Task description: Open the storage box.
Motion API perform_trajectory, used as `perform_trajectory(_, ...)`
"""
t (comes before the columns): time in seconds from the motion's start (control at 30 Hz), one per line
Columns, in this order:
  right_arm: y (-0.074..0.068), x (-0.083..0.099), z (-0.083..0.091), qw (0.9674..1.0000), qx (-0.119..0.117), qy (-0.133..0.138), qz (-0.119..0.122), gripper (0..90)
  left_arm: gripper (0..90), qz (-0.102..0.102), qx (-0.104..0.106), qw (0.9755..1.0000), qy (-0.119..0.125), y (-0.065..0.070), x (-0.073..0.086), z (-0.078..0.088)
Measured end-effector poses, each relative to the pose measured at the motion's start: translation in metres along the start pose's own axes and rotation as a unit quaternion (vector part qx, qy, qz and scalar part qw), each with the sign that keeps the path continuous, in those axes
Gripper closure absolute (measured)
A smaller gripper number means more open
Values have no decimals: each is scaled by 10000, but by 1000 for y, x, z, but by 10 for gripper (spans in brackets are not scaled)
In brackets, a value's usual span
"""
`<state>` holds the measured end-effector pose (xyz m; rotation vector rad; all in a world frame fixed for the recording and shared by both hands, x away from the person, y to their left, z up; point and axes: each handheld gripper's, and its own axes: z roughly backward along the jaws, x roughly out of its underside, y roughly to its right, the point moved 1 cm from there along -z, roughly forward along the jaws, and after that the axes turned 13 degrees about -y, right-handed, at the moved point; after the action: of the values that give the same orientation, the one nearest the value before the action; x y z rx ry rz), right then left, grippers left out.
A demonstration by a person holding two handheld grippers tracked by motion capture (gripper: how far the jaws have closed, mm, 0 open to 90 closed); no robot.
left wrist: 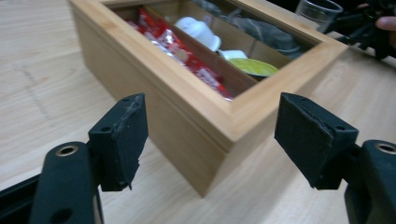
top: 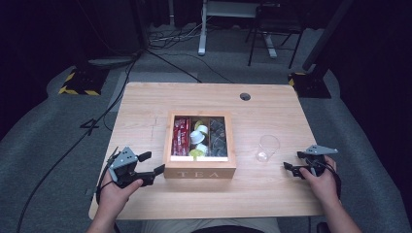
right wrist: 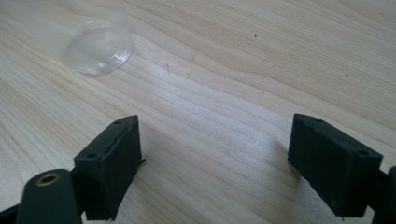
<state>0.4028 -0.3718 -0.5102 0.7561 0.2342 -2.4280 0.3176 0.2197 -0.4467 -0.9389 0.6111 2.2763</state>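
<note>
High view showed the left gripper (top: pixel 149 163), jaws wide and empty, beside the near-left corner of the one glass-lidded wooden tea box (top: pixel 199 145) mid-table; next, I judged, it must grip that lid's edge. The right gripper (top: pixel 293 161) gaped empty near one clear plastic cup (top: pixel 267 148).

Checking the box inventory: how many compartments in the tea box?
3. In the tea box, the left compartment holds red packets, the middle one white and yellow-green capsules, the right one dark packets. Glare on the glass lid may hide detail.
</note>
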Motion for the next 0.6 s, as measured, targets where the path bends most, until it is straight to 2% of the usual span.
perform_trajectory(0.13, 0, 0, 0, 10000, -1, -1, 0, 173, 282, -231, 20, 9995, -215, 7, 0, -11)
perform_trajectory(0.27, 0, 0, 0, 10000, 1, 0, 3, 173, 306, -373, -108, 9984, -417, 10, 1, -22)
perform_trajectory(0.33, 0, 0, 0, 10000, 1, -1, 2, 173, 312, -402, -233, 9974, -546, 10, 1, -25)
perform_trajectory(0.5, 0, 0, 0, 10000, 2, 0, 2, 173, 423, -491, -262, 9961, -685, 10, 2, -29)
perform_trajectory(0.6, 0, 0, 0, 10000, 2, -1, 4, 173, 434, -491, -286, 9958, -711, 10, 3, -29)
